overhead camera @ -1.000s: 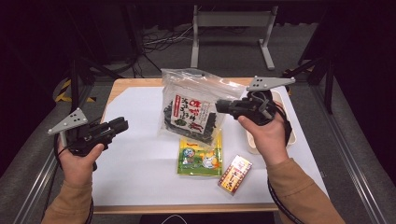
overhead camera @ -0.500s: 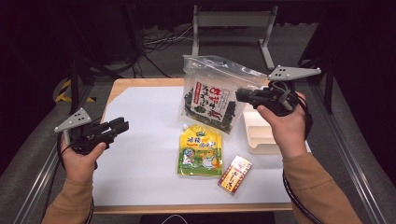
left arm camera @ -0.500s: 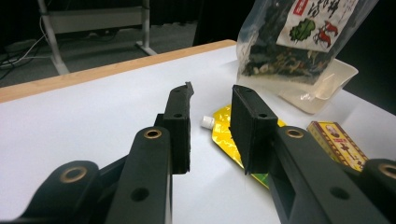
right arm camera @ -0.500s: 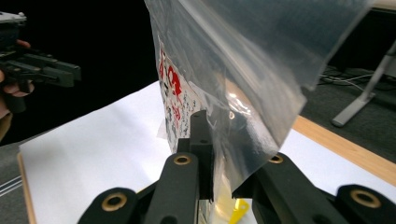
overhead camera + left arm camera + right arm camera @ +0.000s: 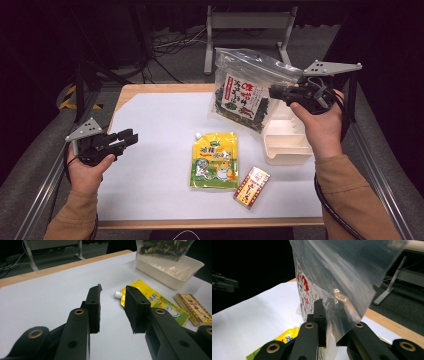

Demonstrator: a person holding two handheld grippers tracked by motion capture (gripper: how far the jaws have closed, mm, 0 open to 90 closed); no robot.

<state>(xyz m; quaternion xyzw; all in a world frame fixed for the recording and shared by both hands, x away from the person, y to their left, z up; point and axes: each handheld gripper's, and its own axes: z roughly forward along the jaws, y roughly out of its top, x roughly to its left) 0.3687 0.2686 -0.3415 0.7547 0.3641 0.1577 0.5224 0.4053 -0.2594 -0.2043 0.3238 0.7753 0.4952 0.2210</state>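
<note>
Nearest us, a small red-and-yellow box [image 5: 251, 186] lies on the white table [image 5: 155, 120], with a yellow spouted pouch [image 5: 215, 159] just beyond it. At the left, our left gripper [image 5: 124, 140] hovers low over bare table, its jaws narrowly parted with nothing between them, having just been opening. Farther right, our right gripper [image 5: 274, 92] pinches the clear seaweed bag [image 5: 243, 90], which hangs in the air above the cream tray [image 5: 286, 146].

Setting: lab-type recording bay. Evidence: white-topped table [image 5: 150, 130] with wooden edge, grey carpet floor [image 5: 30, 165], loose cables [image 5: 175, 47], metal stand [image 5: 245, 20], dark surroundings.
</note>
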